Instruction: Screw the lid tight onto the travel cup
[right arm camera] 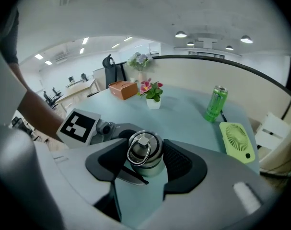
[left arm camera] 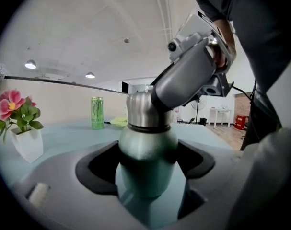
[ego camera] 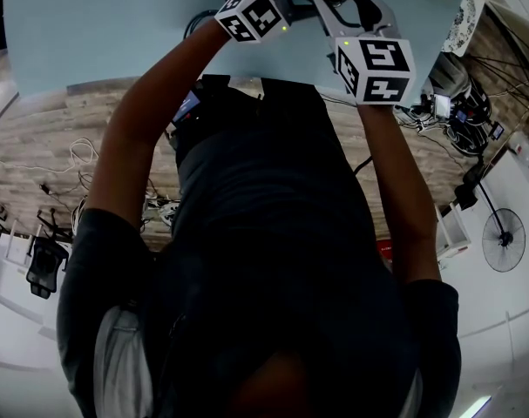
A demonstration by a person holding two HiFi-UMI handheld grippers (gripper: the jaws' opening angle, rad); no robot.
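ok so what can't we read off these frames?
Lid tightness: the left gripper view shows only a dark ring where it meets the cup; the lid itself hides the threads.
Cup's base: hidden by the left gripper in its own view, and by the right gripper in its view; standing or lifted is unclear.
Head view: the cup is cut off by the top edge.
Can print: too small in both gripper views.

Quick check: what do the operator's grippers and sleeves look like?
Both the left gripper and right gripper have light-grey moulded bodies with black pads. Each carries a white cube with black square markers. The person wears a dark short-sleeved shirt.
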